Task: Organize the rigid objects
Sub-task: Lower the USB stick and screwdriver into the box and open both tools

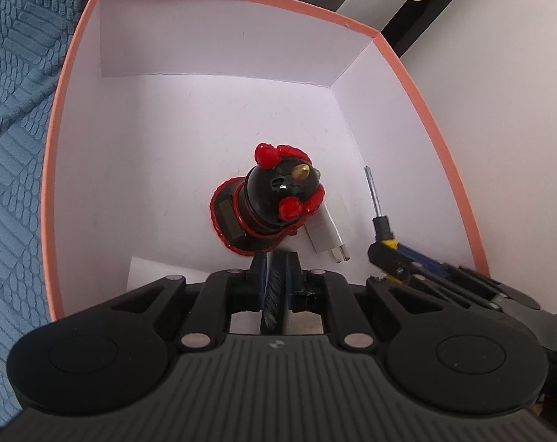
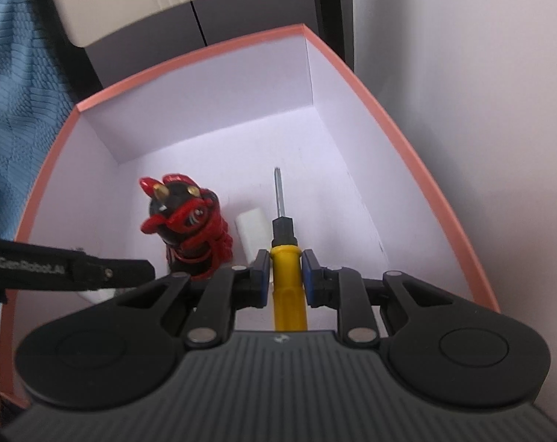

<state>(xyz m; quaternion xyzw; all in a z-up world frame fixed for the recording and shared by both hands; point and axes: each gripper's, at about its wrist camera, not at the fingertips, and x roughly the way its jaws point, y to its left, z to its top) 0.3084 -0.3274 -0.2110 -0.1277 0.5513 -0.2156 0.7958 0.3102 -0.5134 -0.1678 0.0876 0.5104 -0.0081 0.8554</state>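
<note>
A pink-rimmed box (image 1: 76, 73) with a white inside fills both views (image 2: 389, 84). A black and red figurine (image 1: 275, 199) stands on the box floor (image 2: 190, 228). A white plug adapter (image 1: 324, 232) lies beside it (image 2: 251, 226). My left gripper (image 1: 275, 261) is shut with nothing between its fingers, just in front of the figurine's base. My right gripper (image 2: 285, 261) is shut on a yellow-handled screwdriver (image 2: 284, 254), held inside the box with its metal tip pointing forward; it also shows in the left wrist view (image 1: 379, 217).
A white card (image 1: 160, 274) lies on the box floor near the front left. Blue textured fabric (image 1: 9, 110) lies left of the box. A white wall (image 2: 481, 110) is right of it, and dark furniture (image 2: 219, 25) stands behind.
</note>
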